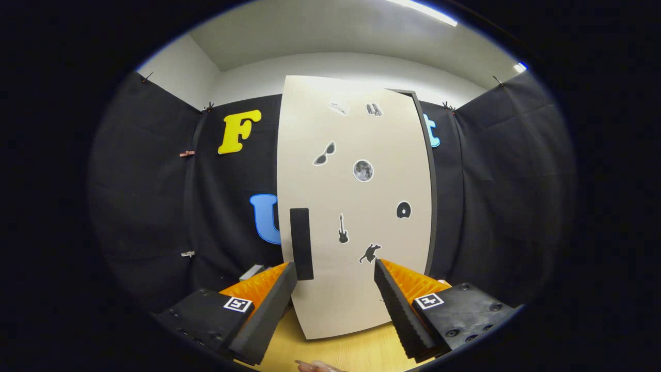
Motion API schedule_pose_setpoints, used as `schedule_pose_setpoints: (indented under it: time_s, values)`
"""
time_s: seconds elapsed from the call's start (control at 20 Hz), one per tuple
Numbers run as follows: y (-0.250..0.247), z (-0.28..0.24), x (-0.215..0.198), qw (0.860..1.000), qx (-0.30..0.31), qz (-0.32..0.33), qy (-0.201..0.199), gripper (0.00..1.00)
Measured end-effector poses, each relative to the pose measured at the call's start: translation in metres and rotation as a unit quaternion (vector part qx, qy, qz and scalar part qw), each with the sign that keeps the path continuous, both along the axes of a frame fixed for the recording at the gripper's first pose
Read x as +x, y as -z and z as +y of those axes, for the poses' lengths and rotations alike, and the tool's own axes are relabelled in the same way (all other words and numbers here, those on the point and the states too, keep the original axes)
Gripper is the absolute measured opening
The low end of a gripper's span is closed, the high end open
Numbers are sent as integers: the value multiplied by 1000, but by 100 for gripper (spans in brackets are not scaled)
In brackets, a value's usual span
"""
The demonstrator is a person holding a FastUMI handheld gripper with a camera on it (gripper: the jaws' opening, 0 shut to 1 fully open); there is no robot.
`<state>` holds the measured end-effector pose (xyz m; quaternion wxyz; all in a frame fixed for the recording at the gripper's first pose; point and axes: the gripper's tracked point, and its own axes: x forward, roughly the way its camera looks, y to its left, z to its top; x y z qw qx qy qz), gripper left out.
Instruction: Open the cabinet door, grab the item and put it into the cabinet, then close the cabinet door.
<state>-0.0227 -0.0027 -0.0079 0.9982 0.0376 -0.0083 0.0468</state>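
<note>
Gripper [335, 271] spread wide, holding nothing, 2 ridged fingers [400, 305] apart. Flat pale cabinet door [356, 206] straight ahead beyond fingertips, dark rectangular handle [301, 243] near left finger. Wooden bench [356, 351] beneath.

One cabinet [356, 206] stands on the table [356, 351], with one door [351, 289] and one dark handle [301, 243]. Seven stickers [363, 170] dot the door. One gripper [335, 274] shows two fingers [268, 305], spread apart.
</note>
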Motion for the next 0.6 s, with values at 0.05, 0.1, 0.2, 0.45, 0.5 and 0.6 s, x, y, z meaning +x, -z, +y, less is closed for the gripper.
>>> schedule_pose_setpoints:
  time_s: [0.05,0.1,0.2,0.45,0.5,0.6]
  values:
    - [1,-1,2,1000,2,-1,-1,98]
    - [1,-1,3,1000,3,1,0,98]
    - [5,-4,6,1000,1,5,2,98]
    - [3,-7,11,1000,2,5,6,98]
    - [2,-6,11,1000,1,2,5,98]
    - [4,-6,12,1000,-3,2,7,98]
